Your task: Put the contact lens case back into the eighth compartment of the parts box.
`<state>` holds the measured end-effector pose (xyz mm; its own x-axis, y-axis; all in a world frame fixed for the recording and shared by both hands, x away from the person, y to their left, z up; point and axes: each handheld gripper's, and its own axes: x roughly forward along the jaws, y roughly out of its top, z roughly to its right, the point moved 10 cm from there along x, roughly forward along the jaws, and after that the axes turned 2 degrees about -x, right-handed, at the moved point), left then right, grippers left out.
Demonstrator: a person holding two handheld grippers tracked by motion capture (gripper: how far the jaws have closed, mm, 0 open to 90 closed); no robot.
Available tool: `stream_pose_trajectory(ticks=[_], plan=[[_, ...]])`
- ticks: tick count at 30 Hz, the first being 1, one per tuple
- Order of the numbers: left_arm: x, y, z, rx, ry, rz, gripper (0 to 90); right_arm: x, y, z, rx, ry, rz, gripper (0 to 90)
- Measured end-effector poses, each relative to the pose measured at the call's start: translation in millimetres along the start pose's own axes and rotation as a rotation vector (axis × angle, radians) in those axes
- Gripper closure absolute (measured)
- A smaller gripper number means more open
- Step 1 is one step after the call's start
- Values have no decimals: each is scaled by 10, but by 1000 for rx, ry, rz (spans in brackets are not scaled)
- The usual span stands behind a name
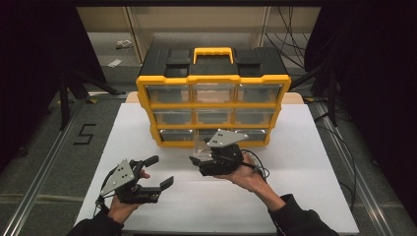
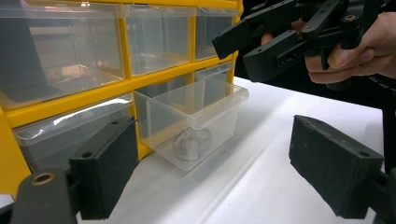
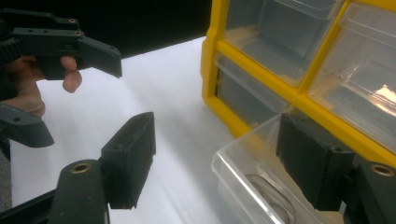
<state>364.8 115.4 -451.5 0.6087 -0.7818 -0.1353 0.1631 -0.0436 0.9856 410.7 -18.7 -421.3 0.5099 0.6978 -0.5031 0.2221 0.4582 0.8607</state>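
— What was the drawer [image 2: 196, 123] made of?
— Clear glossy plastic, smooth; the cabinet frame [image 1: 213, 78] was yellow plastic with a slight sheen.
— And the desk [image 1: 295, 162]?
— Matt white. The left hand-held gripper [image 1: 160, 172] had matt black jaws, its plate dull grey metal.

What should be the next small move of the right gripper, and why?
Probably lower the right gripper into the pulled-out clear drawer and close on the small clear object at its bottom. The jaws are open, one already past the drawer's rim, and the object lies free. The left gripper hovers open, apart from the cabinet.
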Motion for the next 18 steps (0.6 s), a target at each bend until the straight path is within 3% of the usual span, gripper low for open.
stream_pose_trajectory(ticks=[18], plan=[[-4,2,-5,0,3,2,155,-30,-167,-77,-5,14,3,296]])
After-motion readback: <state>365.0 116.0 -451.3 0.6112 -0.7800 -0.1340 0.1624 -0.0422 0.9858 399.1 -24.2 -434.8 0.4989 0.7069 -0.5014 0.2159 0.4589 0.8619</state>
